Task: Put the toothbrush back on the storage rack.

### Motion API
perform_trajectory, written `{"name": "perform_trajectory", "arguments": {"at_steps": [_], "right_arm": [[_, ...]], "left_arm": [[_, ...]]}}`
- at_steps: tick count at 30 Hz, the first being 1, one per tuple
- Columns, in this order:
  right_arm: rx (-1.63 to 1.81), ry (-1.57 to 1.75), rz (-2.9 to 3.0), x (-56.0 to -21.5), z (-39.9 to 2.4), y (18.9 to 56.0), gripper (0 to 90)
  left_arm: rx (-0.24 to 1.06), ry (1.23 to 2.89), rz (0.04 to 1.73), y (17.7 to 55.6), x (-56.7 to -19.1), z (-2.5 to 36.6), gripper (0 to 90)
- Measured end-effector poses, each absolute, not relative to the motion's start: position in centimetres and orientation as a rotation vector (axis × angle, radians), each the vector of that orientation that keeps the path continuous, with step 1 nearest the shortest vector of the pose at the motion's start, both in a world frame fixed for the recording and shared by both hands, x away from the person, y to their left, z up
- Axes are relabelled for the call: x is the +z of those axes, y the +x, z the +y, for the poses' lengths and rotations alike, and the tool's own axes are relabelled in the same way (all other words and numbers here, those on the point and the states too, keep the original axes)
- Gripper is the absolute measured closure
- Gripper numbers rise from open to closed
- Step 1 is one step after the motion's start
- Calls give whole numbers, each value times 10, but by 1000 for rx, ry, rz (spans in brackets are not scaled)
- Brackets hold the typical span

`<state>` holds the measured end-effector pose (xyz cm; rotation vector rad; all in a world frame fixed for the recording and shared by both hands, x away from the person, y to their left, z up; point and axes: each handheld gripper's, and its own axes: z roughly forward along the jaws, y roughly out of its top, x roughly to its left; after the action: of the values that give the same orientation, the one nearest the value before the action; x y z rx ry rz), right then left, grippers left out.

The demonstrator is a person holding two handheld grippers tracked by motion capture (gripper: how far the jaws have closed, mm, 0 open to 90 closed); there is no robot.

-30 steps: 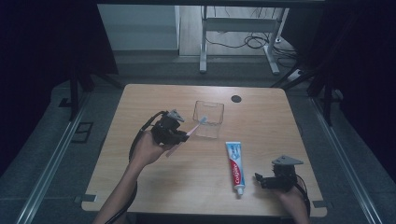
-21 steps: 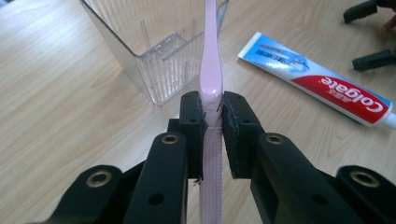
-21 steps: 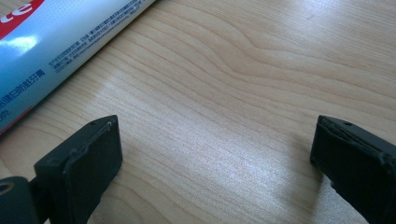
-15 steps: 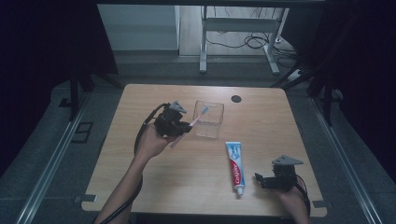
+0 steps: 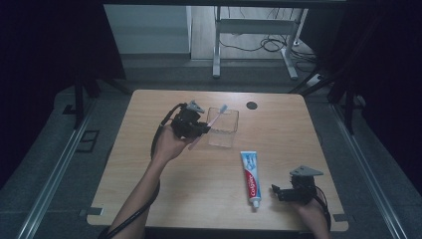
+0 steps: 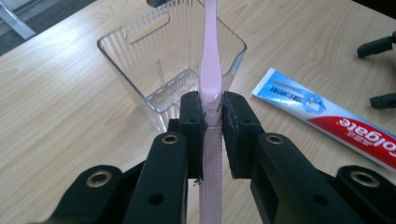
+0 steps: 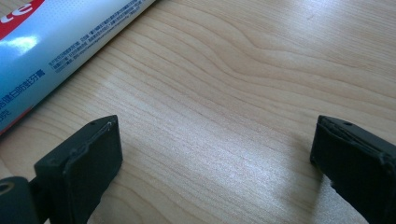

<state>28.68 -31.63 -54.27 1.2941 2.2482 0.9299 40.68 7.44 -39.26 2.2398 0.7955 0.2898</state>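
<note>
Pink plastic is what the left gripper (image 6: 212,121) has hold of: its jaws are clamped on the handle of a pink toothbrush (image 6: 210,60), which runs forward from the pads with its head out over the clear plastic bin (image 5: 224,130). From the high view the brush looks to be held above the bin's near-left rim rather than resting in it, though the angle makes that hard to be sure of. So picking up the brush is done; lowering it into the bin and letting go is not yet done, by my reading. The toothpaste tube (image 5: 250,177) lies flat on the wooden table (image 5: 278,124), on the person's side of the bin, untouched. The right gripper (image 5: 276,191) rests just beside the tube's cap end, jaws wide apart with nothing between them, so the tube remains to be collected.
</note>
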Motion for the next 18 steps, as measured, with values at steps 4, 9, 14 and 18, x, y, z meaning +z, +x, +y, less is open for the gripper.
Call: {"name": "perform_trajectory", "arguments": {"at_steps": [4, 9, 14, 18], "right_arm": [[930, 1294, 2248, -543, -316, 287, 16], [930, 1294, 2248, -543, -316, 287, 16], [930, 1294, 2249, -543, -316, 287, 14], [930, 1293, 2251, -543, -316, 287, 12]], "left_arm": [[298, 2228, 795, 413, -391, 71, 789], [305, 2208, 806, 419, -391, 65, 789], [315, 2198, 797, 426, -389, 60, 789], [327, 2188, 792, 430, -388, 55, 789]]}}
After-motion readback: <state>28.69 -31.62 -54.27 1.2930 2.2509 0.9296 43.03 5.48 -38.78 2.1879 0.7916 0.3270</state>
